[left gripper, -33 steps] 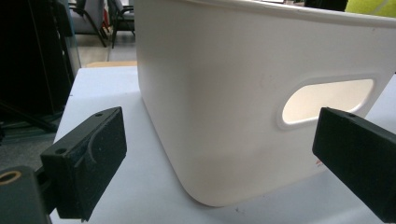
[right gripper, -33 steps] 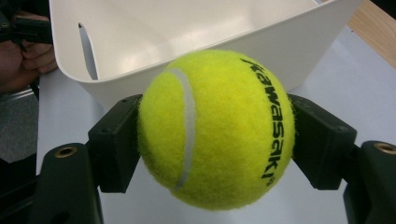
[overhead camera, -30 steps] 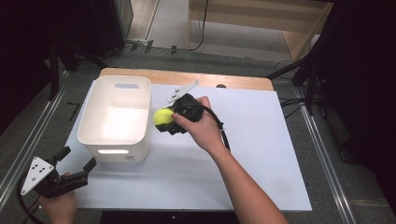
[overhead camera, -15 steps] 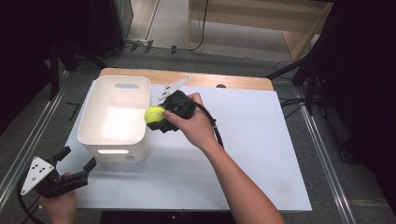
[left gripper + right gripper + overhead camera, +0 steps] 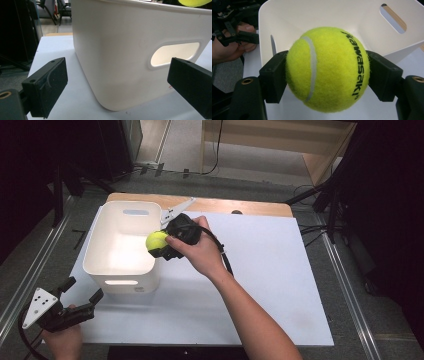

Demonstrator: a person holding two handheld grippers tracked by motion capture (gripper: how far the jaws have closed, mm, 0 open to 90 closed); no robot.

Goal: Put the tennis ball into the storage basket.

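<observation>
One tennis ball [image 5: 156, 240], yellow-green with black lettering, is clamped between the two black jaws of the right hand-held gripper [image 5: 159, 243], a pad pressed against each side of it. The right hand [image 5: 200, 251] holds that gripper at the right rim of the one white bin [image 5: 121, 270], so the ball hangs right at the rim's edge, above the worktop [image 5: 280, 285] and clear of the bin's floor. From the right gripper view the ball [image 5: 327, 68] sits squarely between the pads with the bin's open inside [image 5: 329, 17] behind it.

The bin stands on the left part of the white worktop. It has two oval handle cutouts that I can count: one in the far wall [image 5: 135, 212] and one in the near wall [image 5: 120, 282]. Nothing can be seen lying inside it.

The left hand-held gripper [image 5: 80, 293] rests at the near left corner of the worktop, in the left hand [image 5: 64, 340], just short of the bin's near wall. Its two jaws stand wide apart with nothing between them; in the left gripper view they frame the bin's near wall and its cutout [image 5: 175, 53], without touching it.

So: two grippers, one ball, one bin. A strip of bare wood [image 5: 240, 206] shows along the far edge of the worktop.
</observation>
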